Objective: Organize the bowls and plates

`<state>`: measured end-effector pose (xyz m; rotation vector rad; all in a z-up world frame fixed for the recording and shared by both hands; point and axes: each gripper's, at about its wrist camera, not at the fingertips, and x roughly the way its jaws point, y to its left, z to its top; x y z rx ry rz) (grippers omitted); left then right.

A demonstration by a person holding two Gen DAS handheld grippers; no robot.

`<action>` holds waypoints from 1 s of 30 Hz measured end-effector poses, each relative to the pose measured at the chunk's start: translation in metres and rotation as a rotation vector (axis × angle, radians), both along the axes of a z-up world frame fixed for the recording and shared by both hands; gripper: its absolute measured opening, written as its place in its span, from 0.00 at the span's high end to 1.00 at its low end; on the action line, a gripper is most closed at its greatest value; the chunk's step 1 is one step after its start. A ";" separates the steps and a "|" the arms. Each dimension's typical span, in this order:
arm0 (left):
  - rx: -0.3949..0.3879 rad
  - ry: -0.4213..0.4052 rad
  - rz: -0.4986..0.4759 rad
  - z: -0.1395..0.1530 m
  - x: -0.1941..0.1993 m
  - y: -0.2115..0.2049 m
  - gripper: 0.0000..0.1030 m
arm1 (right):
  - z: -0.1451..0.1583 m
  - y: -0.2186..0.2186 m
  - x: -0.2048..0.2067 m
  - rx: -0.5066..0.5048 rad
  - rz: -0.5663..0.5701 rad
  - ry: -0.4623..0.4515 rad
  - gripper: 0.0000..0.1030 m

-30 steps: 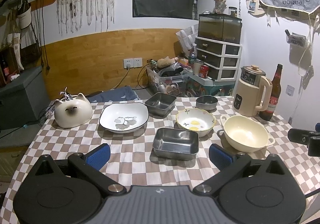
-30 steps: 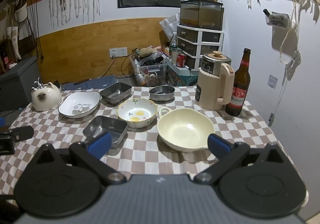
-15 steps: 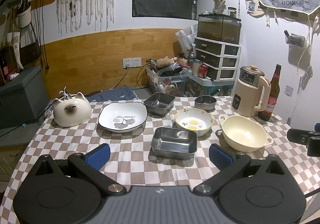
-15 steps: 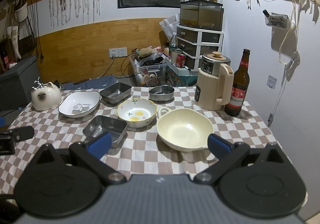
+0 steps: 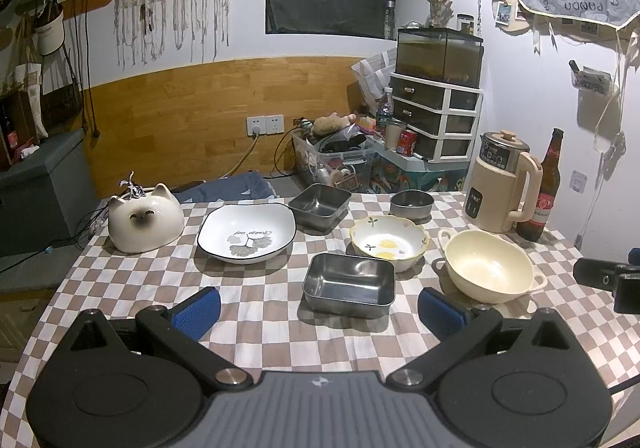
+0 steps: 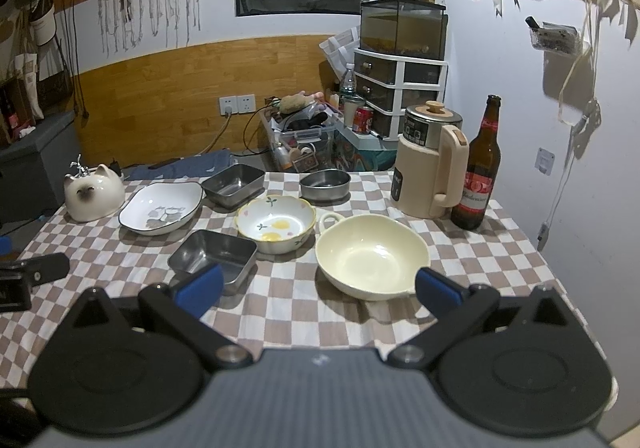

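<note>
Nothing grabbed yet, both tools spread wide and empty. Steel tray [image 5: 349, 279] sits dead ahead of the left tool [image 5: 319, 307], long side across. Cream bowl [image 6: 372, 255] just in front of the right tool [image 6: 319, 287], so nearer that hand.

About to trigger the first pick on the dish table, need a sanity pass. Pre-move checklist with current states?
1. Left gripper open, holding nothing: ok.
2. Right gripper open, holding nothing: ok.
3. Near steel tray sits between the left fingers' line of approach, nothing inside it: ok.
4. Cream handled bowl lies ahead of the right gripper, nothing inside it: ok.
5. Clearance around the floral bowl: its rim looks very close to the near steel tray; whether they touch, cannot tell.
6. Beer bottle and kettle stand upright behind the cream handled bowl, a tip risk on a far reach: not ok.
</note>
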<state>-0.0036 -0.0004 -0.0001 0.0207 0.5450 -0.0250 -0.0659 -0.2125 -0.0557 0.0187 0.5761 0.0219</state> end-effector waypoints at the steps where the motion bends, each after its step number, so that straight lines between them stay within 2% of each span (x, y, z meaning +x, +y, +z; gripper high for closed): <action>1: 0.001 0.000 0.000 0.000 -0.001 -0.001 0.00 | 0.000 0.000 0.000 0.001 0.000 0.001 0.00; 30: -0.001 0.006 0.009 -0.005 -0.004 -0.002 0.00 | -0.003 0.003 0.006 0.007 0.005 0.018 0.00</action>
